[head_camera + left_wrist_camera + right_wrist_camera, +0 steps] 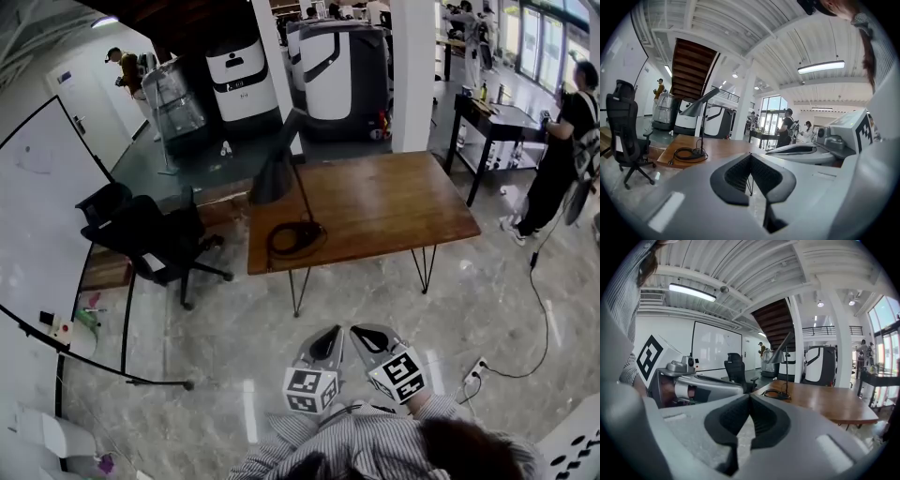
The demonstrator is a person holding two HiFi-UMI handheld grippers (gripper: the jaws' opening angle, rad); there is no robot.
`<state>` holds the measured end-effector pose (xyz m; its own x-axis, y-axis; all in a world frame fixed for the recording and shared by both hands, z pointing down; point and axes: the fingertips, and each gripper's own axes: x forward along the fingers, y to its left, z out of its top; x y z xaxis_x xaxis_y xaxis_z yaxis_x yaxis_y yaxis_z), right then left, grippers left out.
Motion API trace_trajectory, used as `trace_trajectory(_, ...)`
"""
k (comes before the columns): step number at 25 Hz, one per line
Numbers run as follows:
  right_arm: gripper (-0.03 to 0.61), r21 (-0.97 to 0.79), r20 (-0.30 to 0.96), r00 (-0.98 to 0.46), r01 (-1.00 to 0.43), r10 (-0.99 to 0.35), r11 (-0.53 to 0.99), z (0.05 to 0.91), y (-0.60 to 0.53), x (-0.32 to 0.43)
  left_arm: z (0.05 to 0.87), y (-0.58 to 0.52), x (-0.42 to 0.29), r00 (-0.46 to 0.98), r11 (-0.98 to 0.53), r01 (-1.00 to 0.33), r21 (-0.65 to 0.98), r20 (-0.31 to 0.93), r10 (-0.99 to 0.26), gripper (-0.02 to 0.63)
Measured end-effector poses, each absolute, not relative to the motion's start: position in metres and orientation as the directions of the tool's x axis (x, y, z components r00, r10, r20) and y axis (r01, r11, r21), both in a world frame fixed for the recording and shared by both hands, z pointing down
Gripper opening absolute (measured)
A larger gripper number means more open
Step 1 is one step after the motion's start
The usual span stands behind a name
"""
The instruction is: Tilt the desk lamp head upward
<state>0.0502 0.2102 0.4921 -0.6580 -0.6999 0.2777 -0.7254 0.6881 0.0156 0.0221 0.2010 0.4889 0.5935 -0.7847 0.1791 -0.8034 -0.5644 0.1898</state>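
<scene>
A black desk lamp [277, 173] stands on the left end of a wooden table [375, 206], its head tilted down and its cord coiled round the base [296, 236]. The lamp [700, 104] also shows far off in the left gripper view, and the lamp [780, 352] in the right gripper view. My left gripper [327, 343] and right gripper [367, 338] are held side by side close to my body, well short of the table. Both are shut with nothing between the jaws. The left gripper [751, 157] and right gripper [749, 398] show their pads pressed together.
A black office chair [155, 239] stands left of the table beside a whiteboard [37, 216]. A person [561, 150] stands at the right near a dark side table [497, 122]. A power strip and cable [476, 370] lie on the floor to my right. Large machines [337, 66] stand behind.
</scene>
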Motion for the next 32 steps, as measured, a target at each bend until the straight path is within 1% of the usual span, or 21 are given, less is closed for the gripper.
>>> trace_trajectory(5,0.002,-0.004,0.27,-0.676,-0.713,-0.685,0.701,0.493,0.204,0.058,0.49,0.192,0.028,0.587,-0.555,-0.808,0.198,0.184,-0.788,0.005)
trace_trajectory(11,0.002,-0.011,0.238,-0.743,-0.646,-0.625,0.763,0.493,0.194,0.062,0.488,0.173,0.036,0.566,-0.538,-0.822,0.186,0.17,-0.806,0.005)
trace_trajectory(14,0.002,0.0,0.211,-0.764,-0.624,-0.609,0.782,0.493,0.185,0.068,0.49,0.161,0.037,0.55,-0.518,-0.831,0.202,0.153,-0.821,0.005)
trace_trajectory(18,0.002,-0.008,0.223,-0.763,-0.623,-0.606,0.782,0.5,0.168,0.077,0.497,0.144,0.035,0.536,-0.495,-0.836,0.235,0.158,-0.83,0.005)
trace_trajectory(26,0.003,-0.004,0.266,-0.766,-0.608,-0.586,0.794,0.515,0.108,0.065,0.491,0.08,0.008,0.498,-0.461,-0.845,0.271,0.087,-0.863,0.005)
trace_trajectory(32,0.003,0.003,0.258,-0.775,-0.596,-0.577,0.803,0.508,0.025,0.032,0.49,-0.004,-0.028,0.506,-0.461,-0.839,0.289,0.1,-0.857,0.008)
